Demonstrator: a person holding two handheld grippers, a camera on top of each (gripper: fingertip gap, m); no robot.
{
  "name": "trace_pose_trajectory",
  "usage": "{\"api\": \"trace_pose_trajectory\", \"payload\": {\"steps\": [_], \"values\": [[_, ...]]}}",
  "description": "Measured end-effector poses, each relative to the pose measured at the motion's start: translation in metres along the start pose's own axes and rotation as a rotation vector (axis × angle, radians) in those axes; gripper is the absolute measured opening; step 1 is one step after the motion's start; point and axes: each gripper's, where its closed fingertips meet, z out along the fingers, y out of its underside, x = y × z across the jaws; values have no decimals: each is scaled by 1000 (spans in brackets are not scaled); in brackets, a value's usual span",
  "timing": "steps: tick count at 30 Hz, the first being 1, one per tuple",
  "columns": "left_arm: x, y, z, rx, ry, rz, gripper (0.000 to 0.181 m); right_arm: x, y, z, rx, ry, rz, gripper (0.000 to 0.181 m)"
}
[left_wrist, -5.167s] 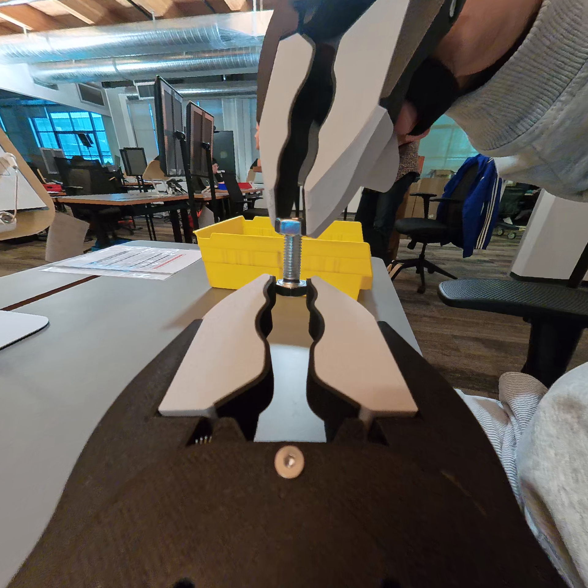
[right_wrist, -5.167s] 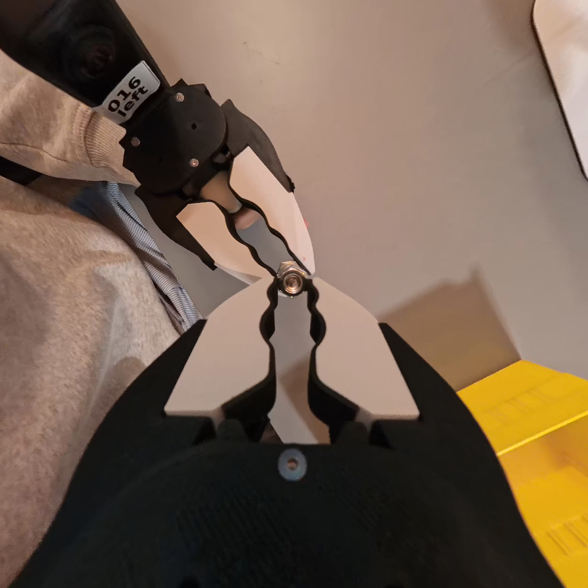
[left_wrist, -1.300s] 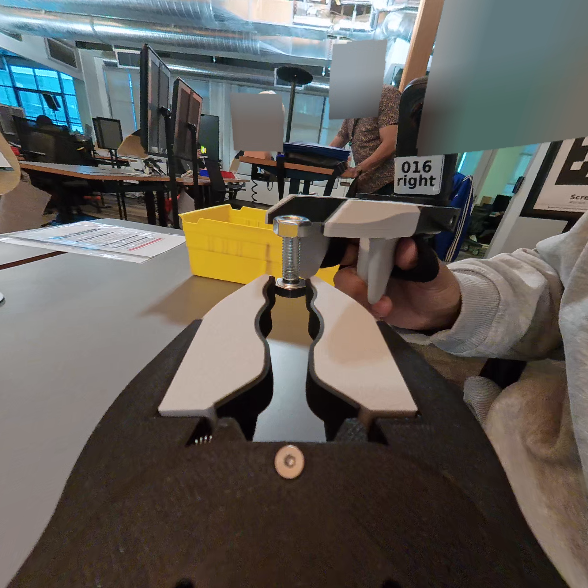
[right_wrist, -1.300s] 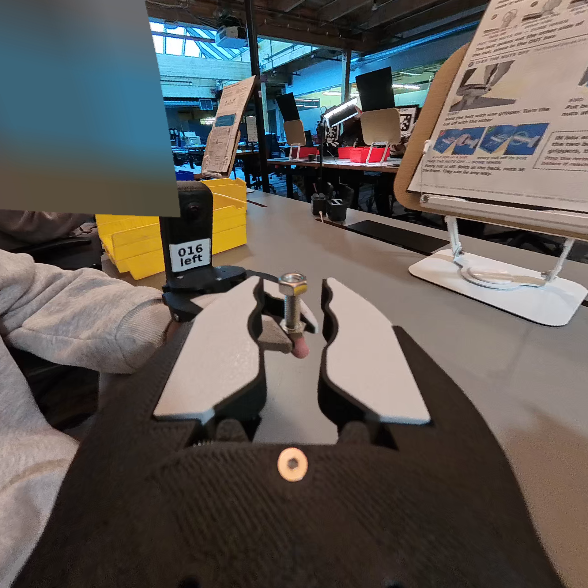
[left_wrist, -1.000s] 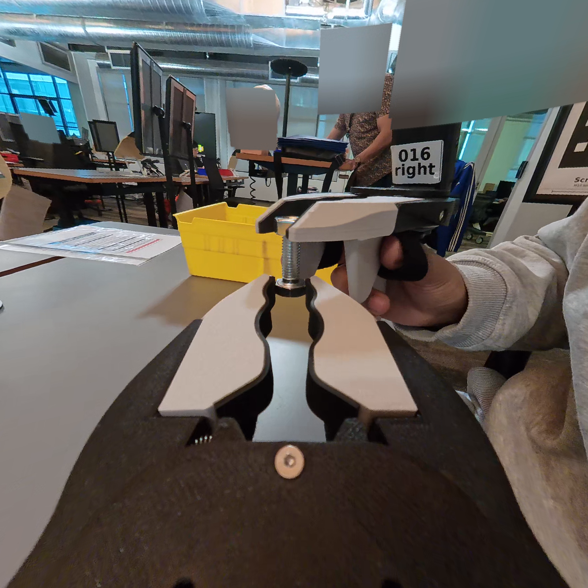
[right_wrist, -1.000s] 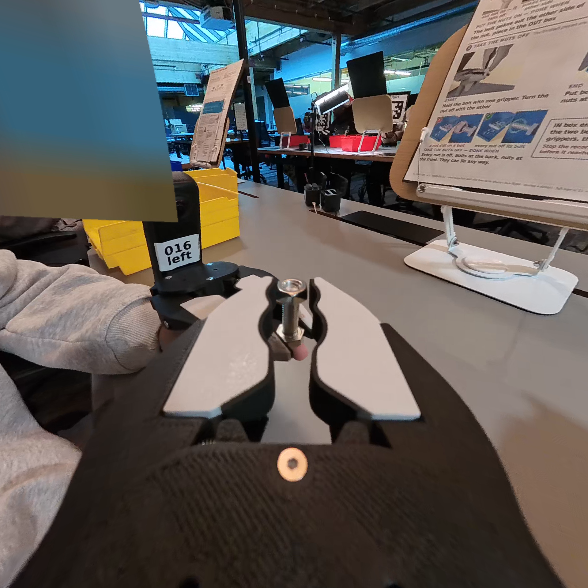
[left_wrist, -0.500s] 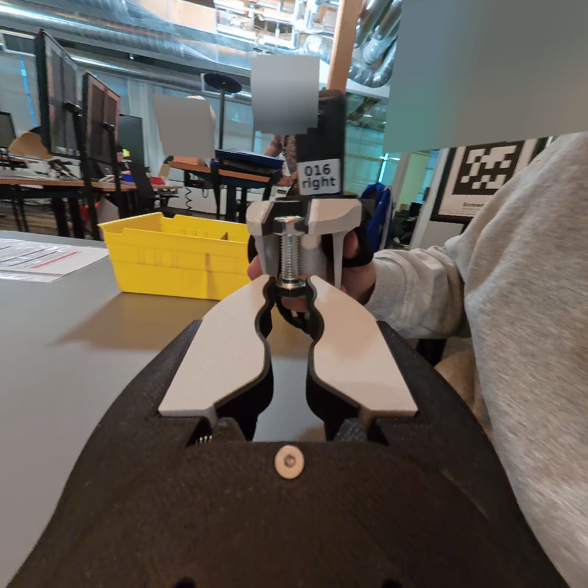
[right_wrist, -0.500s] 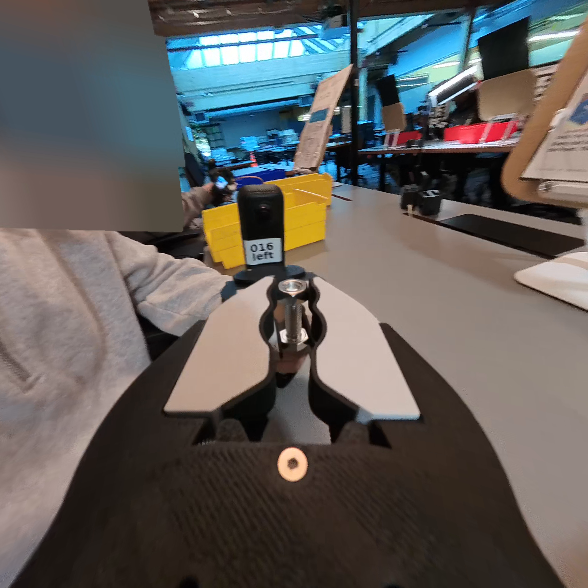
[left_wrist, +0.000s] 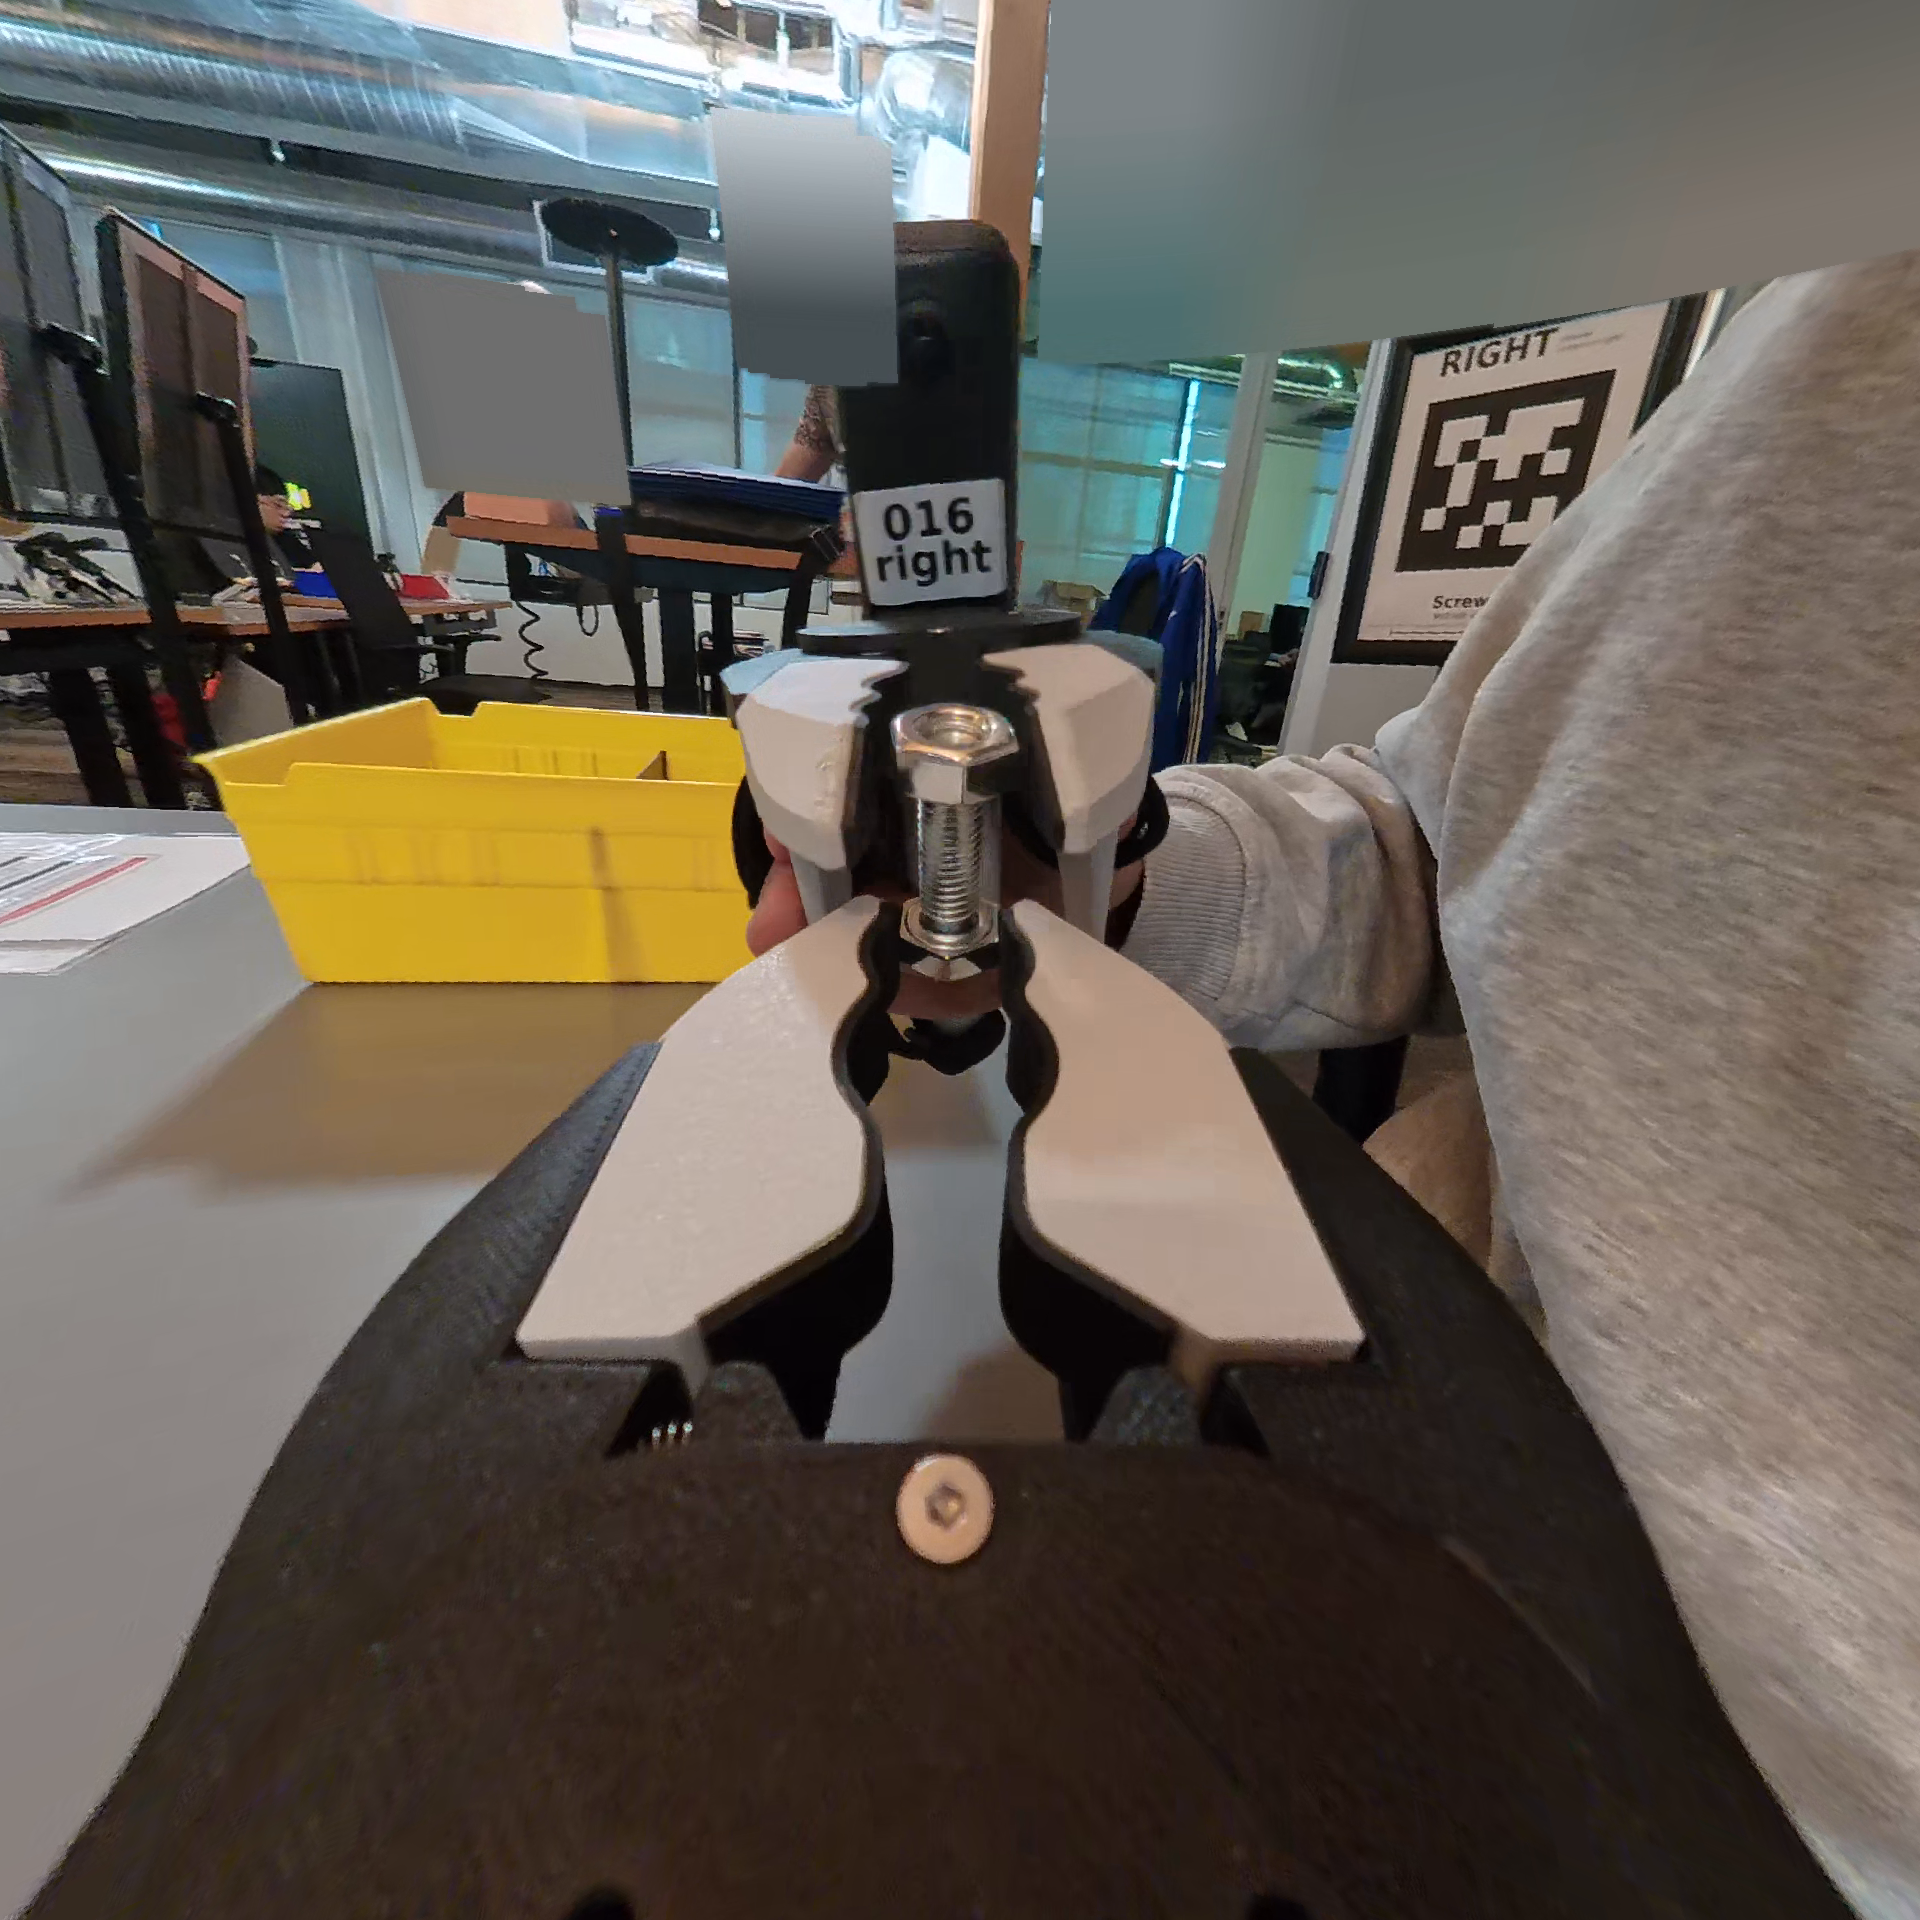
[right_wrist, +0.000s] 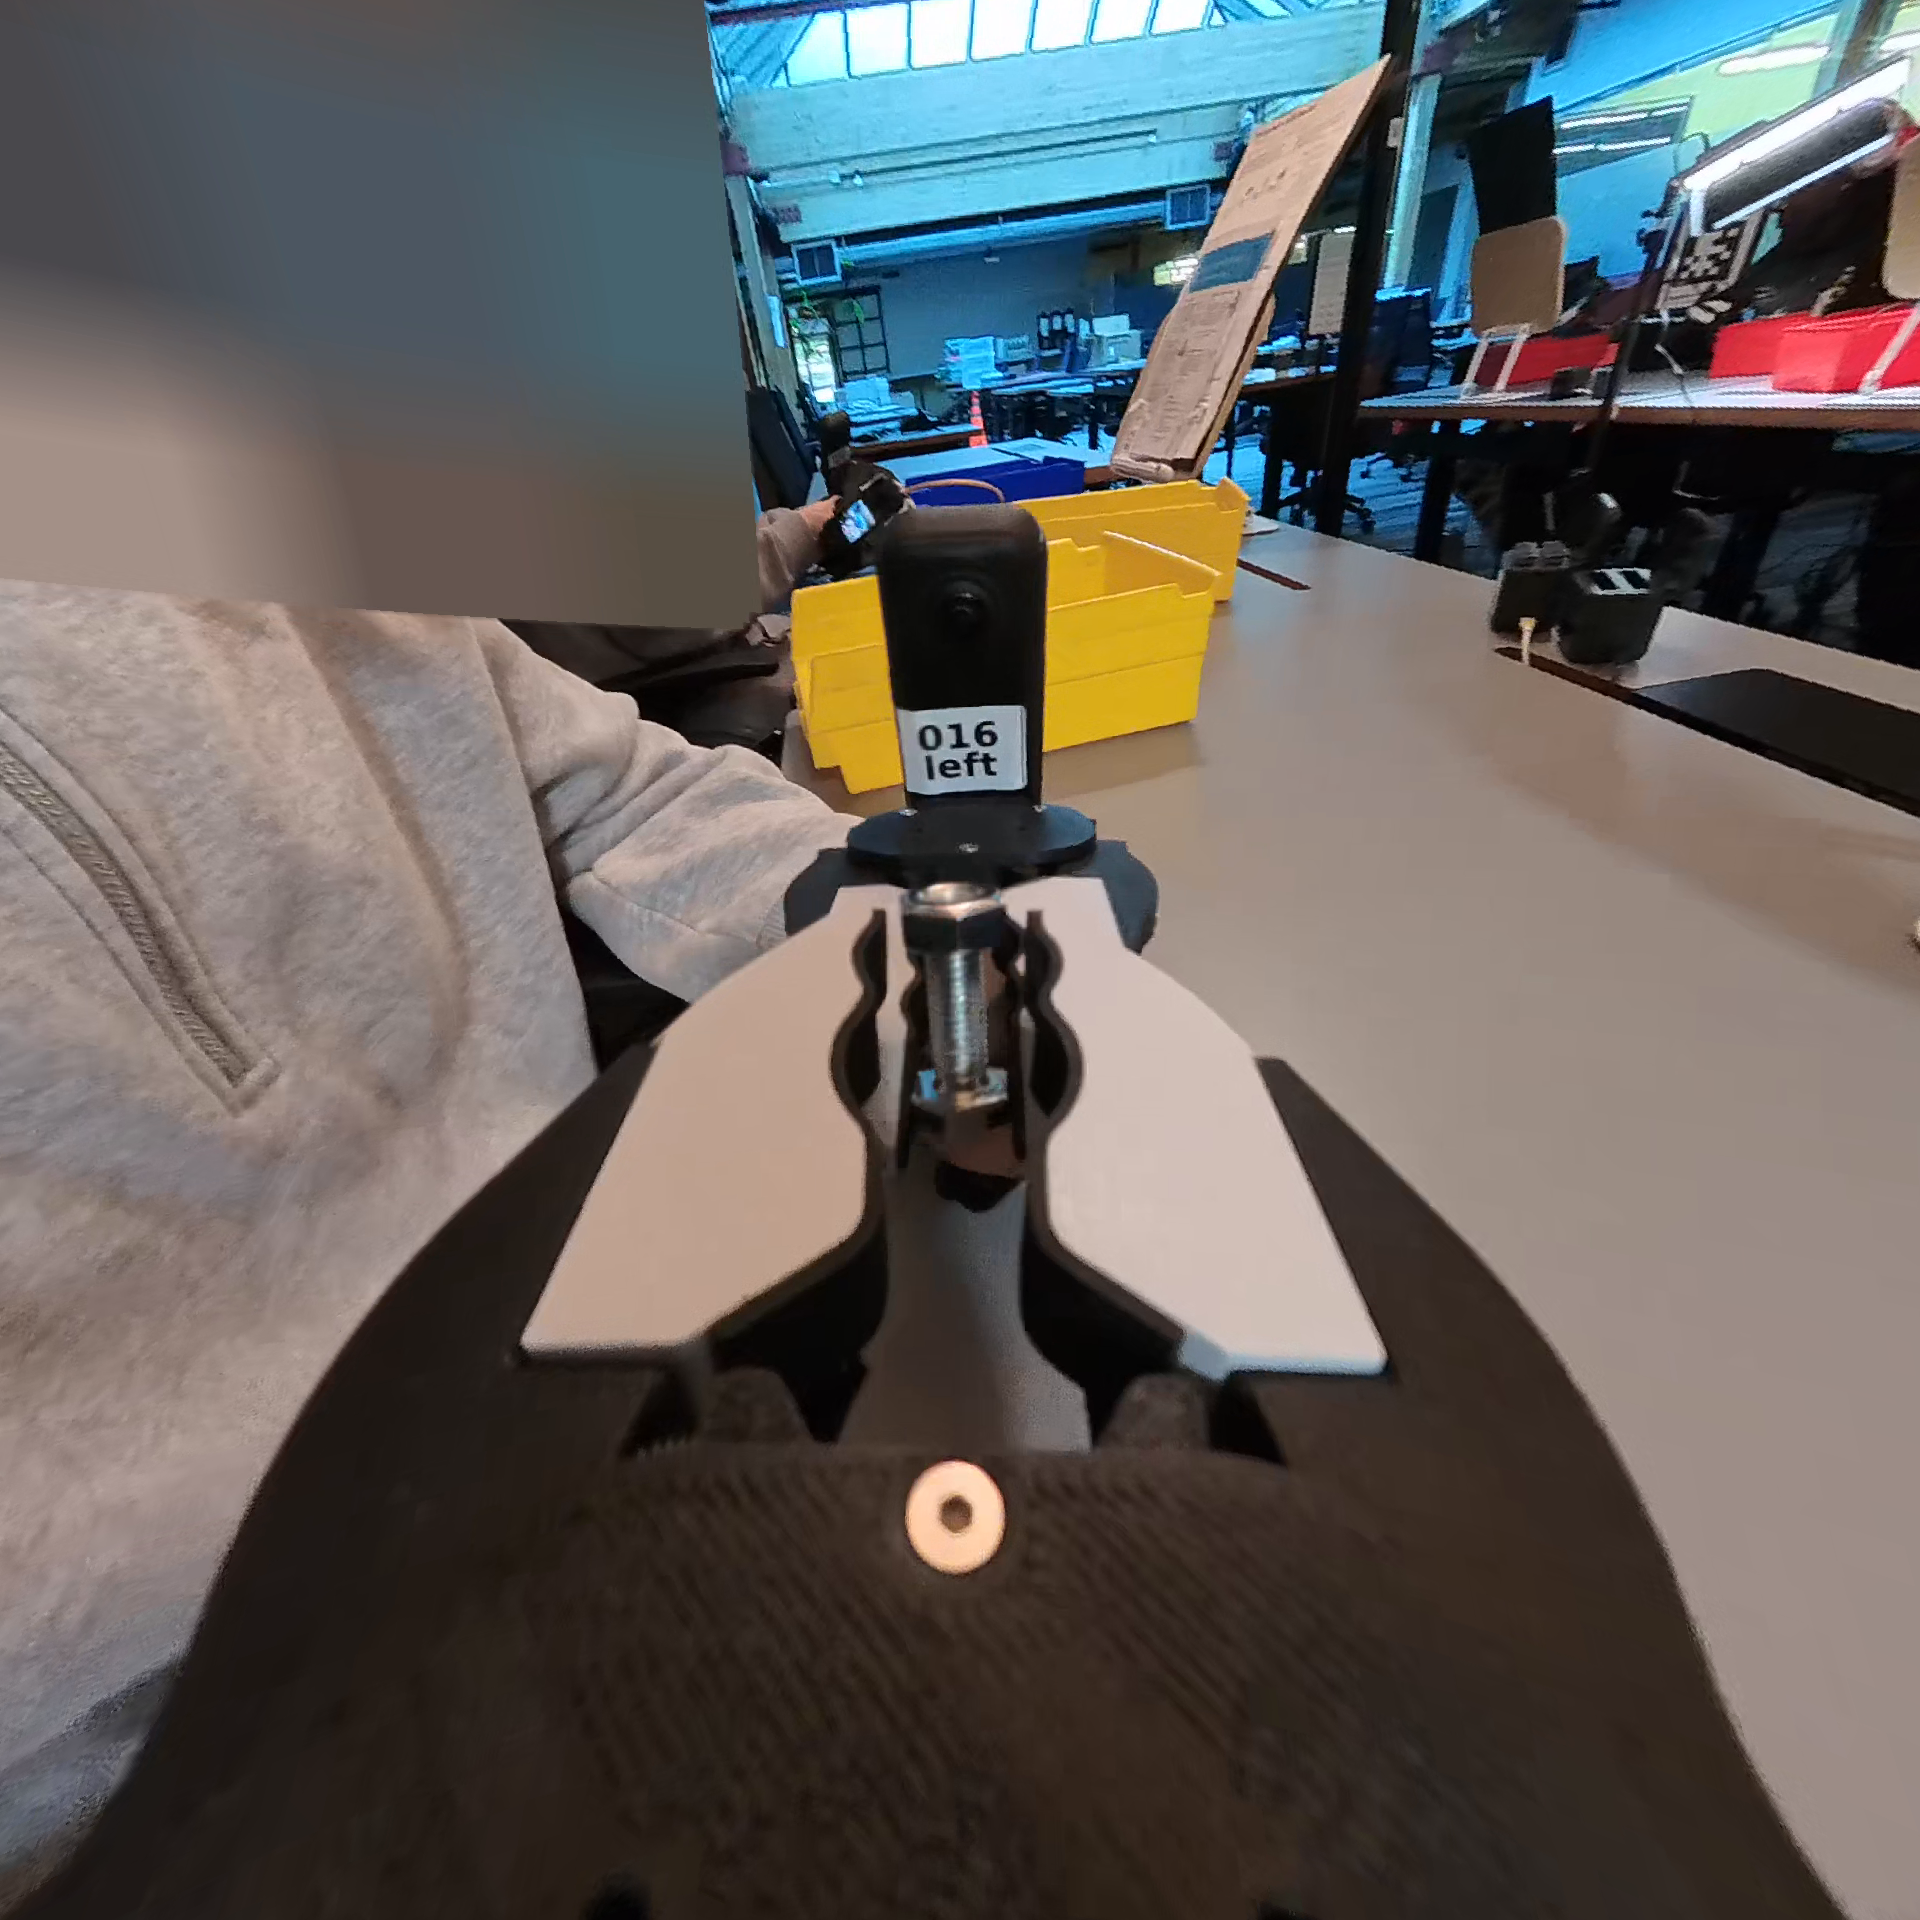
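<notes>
A silver bolt (left_wrist: 948, 831) stands upright between my two grippers, which face each other above the grey table (left_wrist: 208, 1195). My left gripper (left_wrist: 945, 940) is shut on the nut (left_wrist: 945, 930) at the bolt's lower end. My right gripper (right_wrist: 951, 925) is shut on the bolt's hex head (right_wrist: 951, 920); in the left wrist view it (left_wrist: 951, 748) shows head-on behind the bolt. The threaded shank (right_wrist: 956, 1003) and nut (right_wrist: 956, 1091) show between the right fingers. A person's hands in grey sleeves (left_wrist: 1299, 883) hold both grippers.
A yellow bin (left_wrist: 468, 862) stands on the table beyond the left gripper, with a paper sheet (left_wrist: 62, 883) to its left. Another yellow bin (right_wrist: 1122, 644) sits behind the left gripper's camera. Black desk items (right_wrist: 1579, 613) and a black mat (right_wrist: 1787, 717) lie at the right. Spacing between my two grippers at the tips: around 4 cm.
The right gripper left its top-down hold, came in level from the side and shut on the bolt head. Both grippers then swung round together until they face each other head-on.
</notes>
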Motion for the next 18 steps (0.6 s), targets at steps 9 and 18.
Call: {"api": "trace_pose_trajectory", "payload": {"steps": [9,18], "values": [[-40,3,-9,-32,-249,15,18,35,-6,-9,40,289,-65,35],[-59,14,-14,-115,-377,22,17,52,10,-5,-26,501,-124,35]]}}
